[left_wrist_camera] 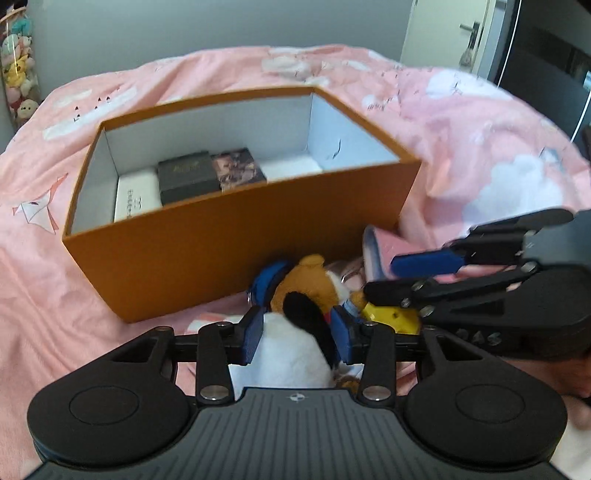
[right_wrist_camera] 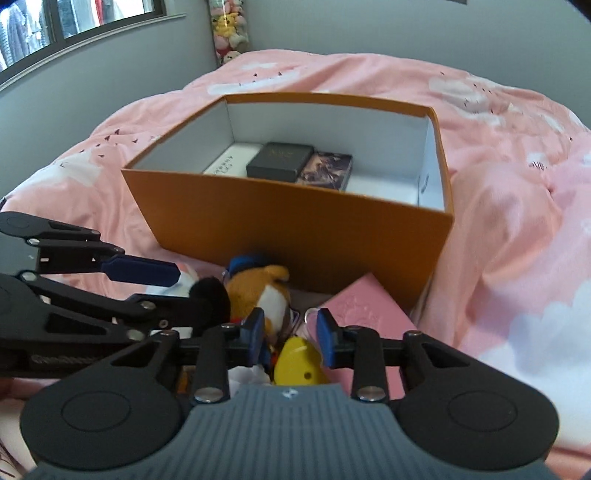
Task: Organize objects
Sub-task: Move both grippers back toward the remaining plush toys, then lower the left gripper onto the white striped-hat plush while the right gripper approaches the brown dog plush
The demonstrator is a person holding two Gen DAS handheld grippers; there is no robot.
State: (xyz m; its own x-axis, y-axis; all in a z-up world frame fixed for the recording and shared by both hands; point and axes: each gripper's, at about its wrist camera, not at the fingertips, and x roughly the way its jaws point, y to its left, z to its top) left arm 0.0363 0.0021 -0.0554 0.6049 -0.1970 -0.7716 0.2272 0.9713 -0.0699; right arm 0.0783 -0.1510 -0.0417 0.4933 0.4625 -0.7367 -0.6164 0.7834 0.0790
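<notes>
An open orange box (left_wrist_camera: 236,236) (right_wrist_camera: 295,229) stands on the pink bedding. In front of it lies a heap of small things: a brown plush with a blue cap (left_wrist_camera: 306,280) (right_wrist_camera: 258,291), a white plush with a black ear (left_wrist_camera: 288,347), a yellow toy (left_wrist_camera: 388,317) (right_wrist_camera: 297,360) and a pink booklet (right_wrist_camera: 365,314). My left gripper (left_wrist_camera: 297,332) (right_wrist_camera: 188,291) has its pads against the white plush on both sides. My right gripper (right_wrist_camera: 291,334) (left_wrist_camera: 380,277) reaches in from the right with a narrow gap between its jaws. The yellow toy lies just under that gap, and the pads touch nothing that I can make out.
Inside the box lie a white carton (left_wrist_camera: 135,199), a black case (left_wrist_camera: 186,179) and a patterned case (left_wrist_camera: 240,170); its right part shows bare floor. A tall clear tube of plush toys (right_wrist_camera: 229,26) stands behind the bed. The rumpled duvet (left_wrist_camera: 480,147) rises to the right.
</notes>
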